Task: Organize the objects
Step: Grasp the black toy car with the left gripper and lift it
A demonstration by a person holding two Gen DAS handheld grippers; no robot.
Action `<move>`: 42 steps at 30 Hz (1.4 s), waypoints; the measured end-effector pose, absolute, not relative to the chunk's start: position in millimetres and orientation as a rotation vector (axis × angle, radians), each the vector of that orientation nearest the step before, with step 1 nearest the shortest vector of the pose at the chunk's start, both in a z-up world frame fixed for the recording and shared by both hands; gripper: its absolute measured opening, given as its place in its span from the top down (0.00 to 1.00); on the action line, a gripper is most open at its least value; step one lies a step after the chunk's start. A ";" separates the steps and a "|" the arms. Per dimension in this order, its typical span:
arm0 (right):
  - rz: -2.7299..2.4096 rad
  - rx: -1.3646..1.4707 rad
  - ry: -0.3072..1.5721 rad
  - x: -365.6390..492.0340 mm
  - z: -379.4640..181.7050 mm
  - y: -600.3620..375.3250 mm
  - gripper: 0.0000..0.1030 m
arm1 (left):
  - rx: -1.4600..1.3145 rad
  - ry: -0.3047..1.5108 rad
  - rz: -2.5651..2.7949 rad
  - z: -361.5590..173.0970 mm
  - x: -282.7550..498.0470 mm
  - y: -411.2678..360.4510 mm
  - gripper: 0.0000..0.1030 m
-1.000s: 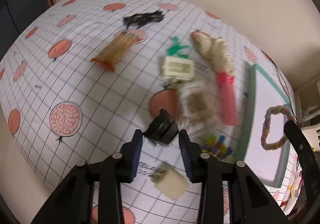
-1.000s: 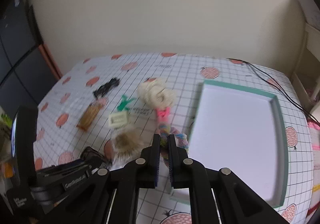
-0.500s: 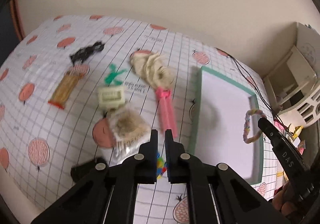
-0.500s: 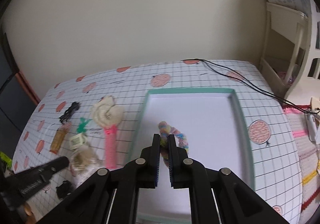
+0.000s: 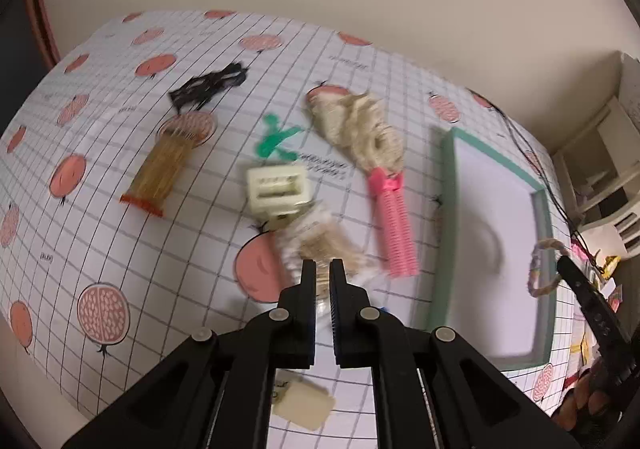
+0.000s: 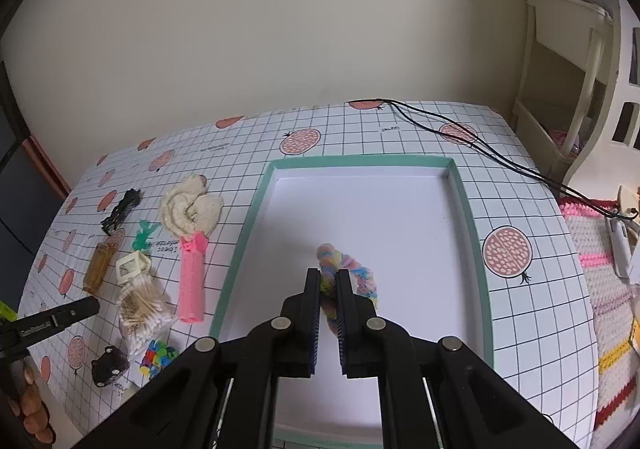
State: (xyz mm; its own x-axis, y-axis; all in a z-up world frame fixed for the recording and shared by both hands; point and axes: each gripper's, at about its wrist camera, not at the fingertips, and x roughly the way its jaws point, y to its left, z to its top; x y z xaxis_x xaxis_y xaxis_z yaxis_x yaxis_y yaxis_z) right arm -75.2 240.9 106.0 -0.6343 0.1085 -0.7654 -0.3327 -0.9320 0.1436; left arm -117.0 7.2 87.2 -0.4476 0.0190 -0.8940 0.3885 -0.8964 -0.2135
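My right gripper [image 6: 328, 281] is shut on a pastel braided hair tie [image 6: 354, 267], held over the white floor of the teal-rimmed tray [image 6: 256, 217]. In the left wrist view the hair tie [image 5: 544, 269] hangs as a loop from the right gripper's fingers [image 5: 576, 281] above the tray's [image 5: 448, 209] far side. My left gripper [image 5: 323, 275] is shut with nothing in it, low over the table, its tips just short of a bag of cotton swabs [image 5: 320, 245]. In the right wrist view the left gripper's fingers [image 6: 76, 311] lie beside that bag [image 6: 142, 301].
Left of the tray lie a pink roller [image 5: 392, 217], a cream fluffy scrunchie [image 5: 360, 125], a cream square clip [image 5: 276, 189], a green clip [image 5: 276, 141], an amber comb [image 5: 160, 173] and a black clip [image 5: 208, 87]. Coloured beads [image 6: 158, 355] and a black object [image 6: 108, 369] sit near the front edge.
My left gripper let go of the black object, shut, and moved up to the cotton swab bag. My right gripper carried the hair tie from the table to over the tray.
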 end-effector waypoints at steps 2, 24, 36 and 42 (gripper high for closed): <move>2.611 -1.190 0.414 -75.1 107.9 239.9 0.92 | 1.535 0.626 -2.397 81.0 -113.1 -1.4 0.94; 2.608 -1.218 0.474 -72.7 108.4 229.0 0.92 | 1.798 0.306 -2.198 38.7 -97.0 6.0 0.47; 2.601 -1.235 0.471 -73.6 106.9 227.9 0.92 | 1.866 0.226 -2.145 23.0 -97.8 8.8 0.46; 2.599 -1.233 0.473 -72.9 107.3 227.2 0.92 | 1.906 0.205 -2.167 24.0 -97.7 15.5 0.69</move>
State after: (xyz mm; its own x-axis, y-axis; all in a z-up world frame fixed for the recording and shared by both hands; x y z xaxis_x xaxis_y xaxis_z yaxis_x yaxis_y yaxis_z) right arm -72.9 227.2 107.3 -0.6212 0.0649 -0.7810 -0.3358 -0.9225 0.1905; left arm -97.7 15.5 24.0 -0.1150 -0.0922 -0.9891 0.2760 -0.9594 0.0573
